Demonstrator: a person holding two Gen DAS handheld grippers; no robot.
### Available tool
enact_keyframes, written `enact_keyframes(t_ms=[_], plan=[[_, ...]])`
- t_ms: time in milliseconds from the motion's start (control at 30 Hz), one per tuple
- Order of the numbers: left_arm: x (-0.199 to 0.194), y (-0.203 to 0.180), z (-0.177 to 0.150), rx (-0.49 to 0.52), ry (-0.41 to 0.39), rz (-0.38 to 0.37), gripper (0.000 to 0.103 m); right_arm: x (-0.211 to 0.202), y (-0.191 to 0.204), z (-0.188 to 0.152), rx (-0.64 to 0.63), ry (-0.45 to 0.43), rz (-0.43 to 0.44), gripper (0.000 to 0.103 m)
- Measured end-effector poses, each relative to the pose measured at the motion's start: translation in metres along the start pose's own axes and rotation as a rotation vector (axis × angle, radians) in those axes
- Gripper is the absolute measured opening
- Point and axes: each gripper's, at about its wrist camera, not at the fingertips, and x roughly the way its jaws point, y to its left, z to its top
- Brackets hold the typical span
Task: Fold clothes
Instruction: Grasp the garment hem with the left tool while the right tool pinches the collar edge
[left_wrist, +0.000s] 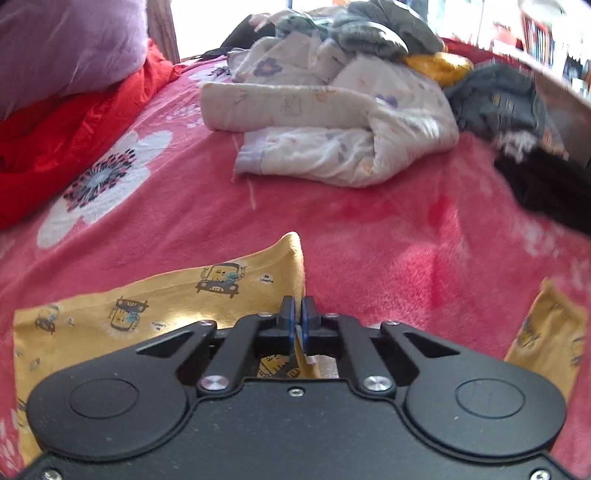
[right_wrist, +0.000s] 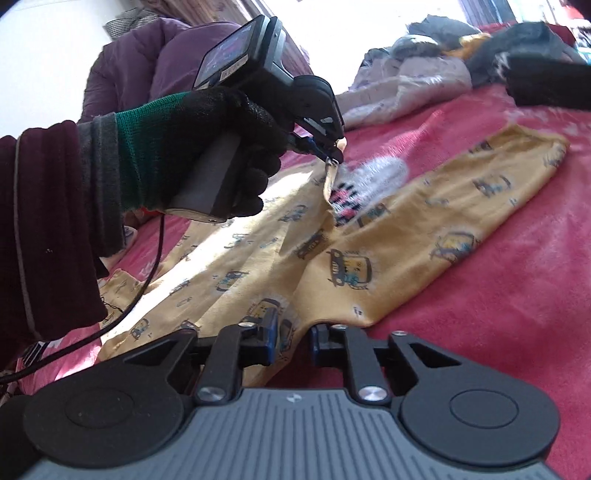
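Yellow pants with a car print (right_wrist: 369, 266) lie spread on the pink flowered blanket (right_wrist: 480, 314). My left gripper (left_wrist: 297, 310) is shut on one edge of the pants (left_wrist: 147, 306), with a thin fold pinched between its blue pads. In the right wrist view a gloved hand (right_wrist: 199, 147) holds that left gripper (right_wrist: 334, 157), which lifts the pinched edge a little off the blanket. My right gripper (right_wrist: 293, 341) sits low at the near end of the pants. Its jaws stand a little apart, with yellow cloth lying in the gap.
A pile of unfolded clothes (left_wrist: 332, 122) lies at the far side of the bed, white, grey and yellow. A purple pillow (left_wrist: 66, 48) and a red quilt (left_wrist: 74, 129) are at the left. A black garment (left_wrist: 546, 184) lies at the right. A cable (right_wrist: 147, 284) hangs from the left gripper.
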Motion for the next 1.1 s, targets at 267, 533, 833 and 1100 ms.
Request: enact_keyframes(t_ms=[267,533,833,1100], plan=[[-0.018,0.053,-0.009,-0.152,-0.047,-0.052,0.002,-0.001,0.036,-0.004,-0.227,-0.024,-0.022,0.016],[-0.017,0.084,-0.016,-0.197,-0.076,-0.086,0.002,0.008,0.065,-0.015,-0.426,-0.005,-0.025,0.016],[-0.011,0.11,-0.026,-0.233,-0.079,-0.125,0.002,0.023,0.094,-0.029,-0.61,0.046,-0.025,0.016],[-0.004,0.119,-0.035,-0.224,-0.089,-0.123,0.002,0.032,0.099,-0.035,-0.657,0.087,-0.045,0.019]])
